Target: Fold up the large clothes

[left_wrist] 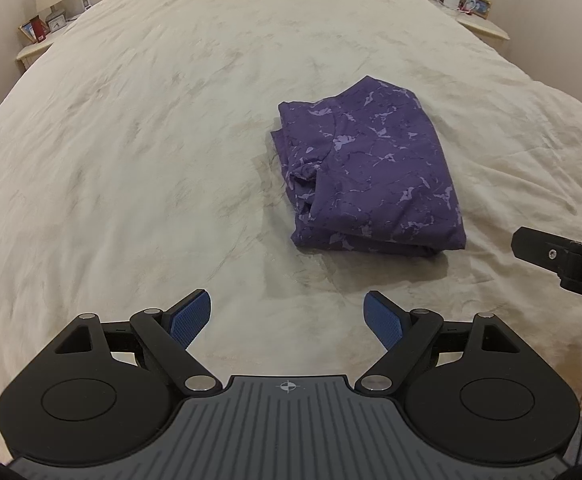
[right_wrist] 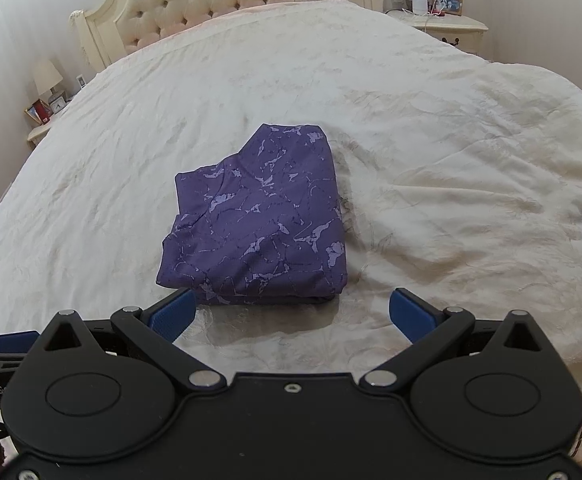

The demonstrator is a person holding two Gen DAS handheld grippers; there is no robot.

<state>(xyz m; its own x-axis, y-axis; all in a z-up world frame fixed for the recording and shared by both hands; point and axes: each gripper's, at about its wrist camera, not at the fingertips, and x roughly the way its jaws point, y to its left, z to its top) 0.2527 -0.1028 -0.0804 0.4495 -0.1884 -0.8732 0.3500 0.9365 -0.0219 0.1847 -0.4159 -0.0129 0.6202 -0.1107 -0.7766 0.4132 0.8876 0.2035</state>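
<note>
The purple garment point(right_wrist: 257, 220) lies folded on the bed point(right_wrist: 431, 120). Left gripper point(left_wrist: 287, 316) and right gripper point(right_wrist: 291, 312) hover with fingers wide, holding nothing.

one folded garment point(right_wrist: 259, 220), two tools point(left_wrist: 287, 320)

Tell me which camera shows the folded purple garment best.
The right wrist view: the purple garment lies centred and close, just beyond the open right tool. The left wrist view shows it farther off, right of centre.
</note>
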